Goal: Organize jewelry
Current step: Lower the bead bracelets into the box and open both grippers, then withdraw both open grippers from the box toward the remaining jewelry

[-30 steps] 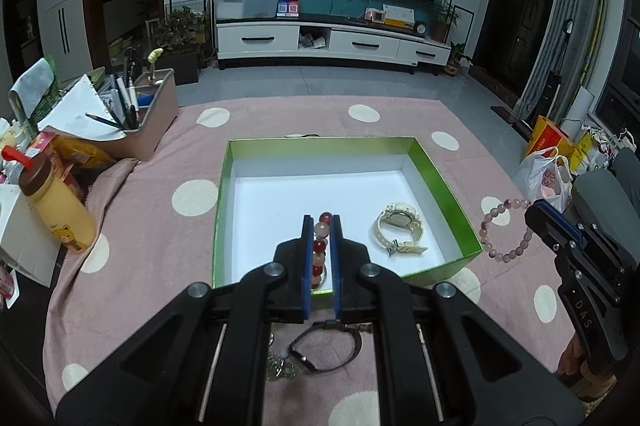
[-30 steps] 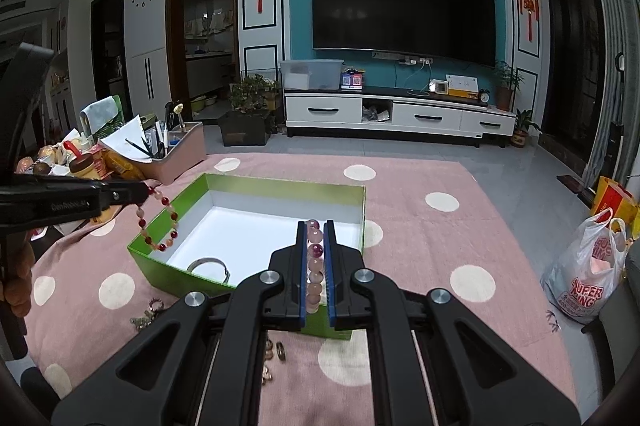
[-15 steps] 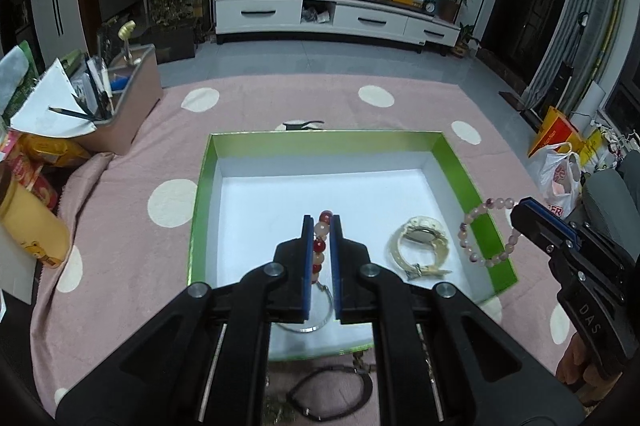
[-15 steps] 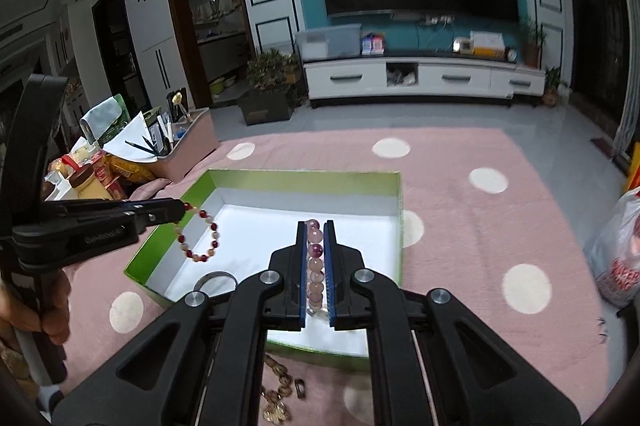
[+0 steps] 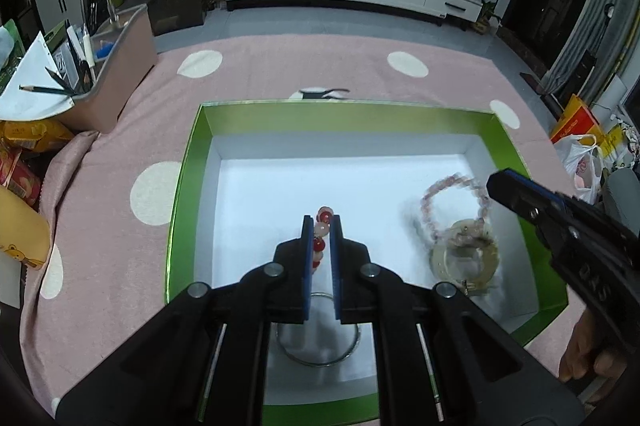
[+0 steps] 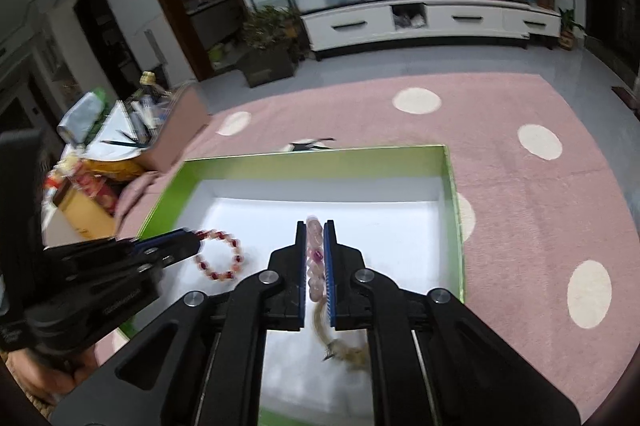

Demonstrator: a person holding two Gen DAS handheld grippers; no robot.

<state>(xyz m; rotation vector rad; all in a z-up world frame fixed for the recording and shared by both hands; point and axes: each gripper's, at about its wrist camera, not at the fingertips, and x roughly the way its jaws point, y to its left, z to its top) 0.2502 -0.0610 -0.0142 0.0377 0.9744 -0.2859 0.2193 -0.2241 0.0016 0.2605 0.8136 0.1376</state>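
red bracelet point(image 5: 322, 236): clamped in my left gripper point(image 5: 321, 226), beads strung along the finger line, loop hangs over the box's white floor
pale bracelet point(image 6: 315, 254): between my right gripper point(image 6: 315, 226) pads, run of beads along the fingers; jaws just been opening, gap each side, beads look blurred
box point(image 5: 188, 162): green card walls, white inside, on pink dotted cloth point(image 5: 120, 226)
also inside: cream watch point(image 5: 464, 260), thin metal bangle point(image 5: 318, 358)
vs 1 s ago: both grippers now lower, over the box interior; before, right one was short of the near wall
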